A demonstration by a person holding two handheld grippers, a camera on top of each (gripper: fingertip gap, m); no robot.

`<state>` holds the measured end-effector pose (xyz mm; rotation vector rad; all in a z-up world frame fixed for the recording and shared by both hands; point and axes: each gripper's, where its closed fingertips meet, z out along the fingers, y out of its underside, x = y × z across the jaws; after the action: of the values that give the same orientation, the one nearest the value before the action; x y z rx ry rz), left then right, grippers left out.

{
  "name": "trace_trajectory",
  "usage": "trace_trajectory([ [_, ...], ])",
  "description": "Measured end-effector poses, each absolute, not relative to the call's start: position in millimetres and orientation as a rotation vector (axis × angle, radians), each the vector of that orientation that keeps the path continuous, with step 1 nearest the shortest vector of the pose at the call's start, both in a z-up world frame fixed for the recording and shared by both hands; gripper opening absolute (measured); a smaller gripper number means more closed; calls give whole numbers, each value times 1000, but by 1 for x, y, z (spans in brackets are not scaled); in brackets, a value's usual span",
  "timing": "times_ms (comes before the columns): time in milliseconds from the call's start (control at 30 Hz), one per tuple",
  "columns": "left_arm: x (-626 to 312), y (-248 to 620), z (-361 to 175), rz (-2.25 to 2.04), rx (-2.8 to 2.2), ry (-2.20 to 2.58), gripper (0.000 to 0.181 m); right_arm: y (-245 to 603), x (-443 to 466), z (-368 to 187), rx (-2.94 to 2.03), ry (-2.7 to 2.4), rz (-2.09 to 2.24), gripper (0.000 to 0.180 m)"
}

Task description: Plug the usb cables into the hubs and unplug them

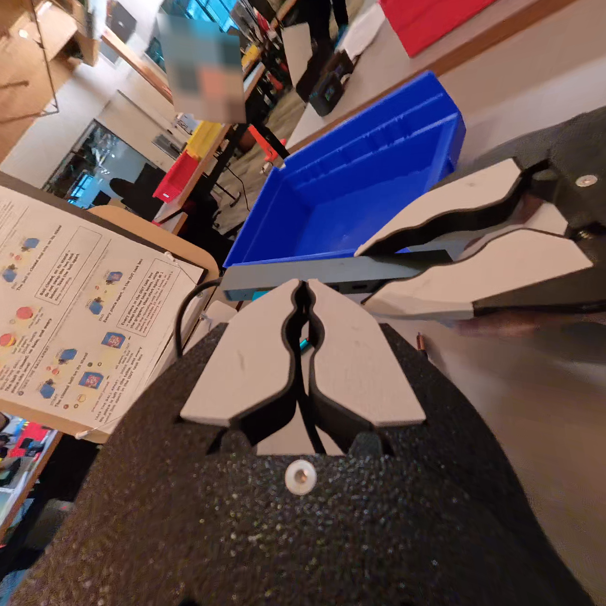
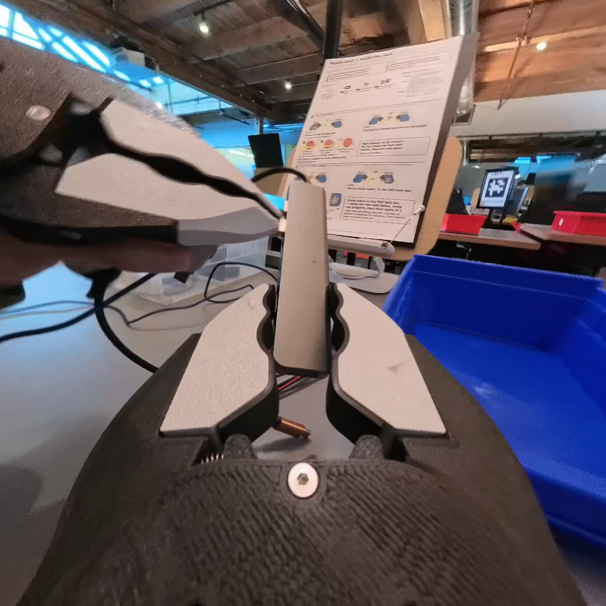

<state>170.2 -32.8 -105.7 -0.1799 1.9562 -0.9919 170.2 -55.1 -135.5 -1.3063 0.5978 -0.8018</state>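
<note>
Both hand-held grippers are clamped: right (image 2: 301, 324) on the slim grey hub (image 2: 303, 262), left (image 1: 304, 288) on a cable plug (image 2: 282, 226).

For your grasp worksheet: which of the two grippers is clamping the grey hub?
The right gripper: its fingers pinch the hub. The left gripper grips a cable plug instead.

Indoor light, moderately bright, warm. Ceiling spot lamps (image 2: 204, 28) glare as small white blooms; cool blue daylight from windows (image 2: 49, 42) at upper left. Strong fisheye bending at the edges in both views. Left hand-held gripper (image 2: 278, 218) motion-blurred in right wrist view. Background soft. Table (image 1: 524, 377) smeared at right of left wrist view.
</note>
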Motion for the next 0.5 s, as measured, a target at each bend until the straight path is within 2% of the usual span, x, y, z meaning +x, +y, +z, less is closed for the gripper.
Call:
trace_trajectory([
  [200, 161, -24, -102, -1215, -350, 1967, 17, -65, 173, -133, -1273, 624, -883, 32],
  [433, 164, -19, -110, -1237, -433, 2006, 7, -56, 168, -134, -1316, 563, -932, 32],
  [500, 162, -22, -112, -1227, -416, 2033, 12, -58, 167, -133, -1305, 570, -933, 32],
])
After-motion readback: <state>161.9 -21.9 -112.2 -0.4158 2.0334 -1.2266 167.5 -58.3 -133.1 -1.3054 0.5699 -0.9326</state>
